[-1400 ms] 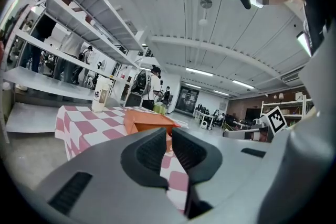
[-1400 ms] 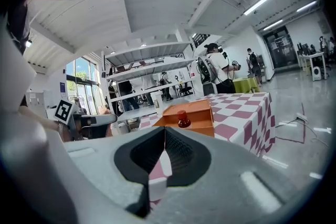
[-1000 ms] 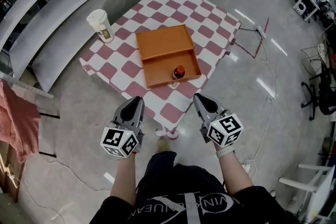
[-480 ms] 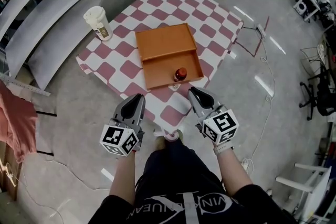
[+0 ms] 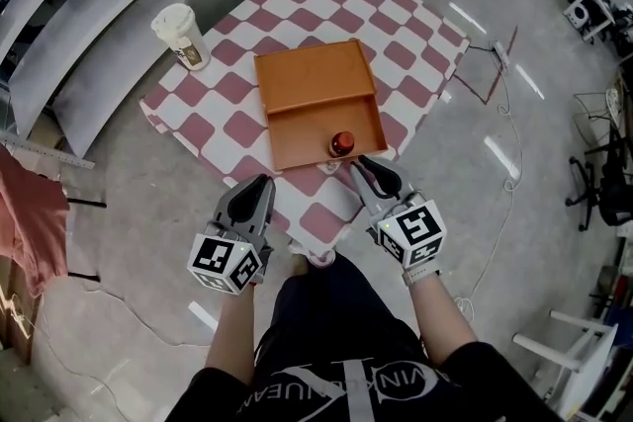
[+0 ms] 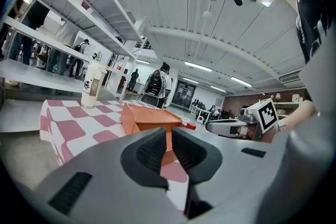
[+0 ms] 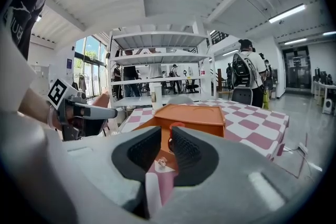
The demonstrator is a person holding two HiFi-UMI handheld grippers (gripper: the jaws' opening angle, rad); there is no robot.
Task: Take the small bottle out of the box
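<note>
The small dark bottle with a red cap (image 5: 341, 142) stands upright inside the shallow orange box (image 5: 312, 79), in its near right corner, so it is not yet out; by my reading the reach is under way and the grasp and lift remain. The right tongs (image 5: 361, 163) hang just outside that corner, jaws a little apart and just been opening, nothing between them. The left tongs (image 5: 259, 185) hover over the near edge of the red-and-white checked counter (image 5: 396, 35), jaws barely parted and empty. The box's low near wall stands between the right tongs and the bottle; a white paper cup (image 5: 180, 37) at the counter's left corner is well apart.
</note>
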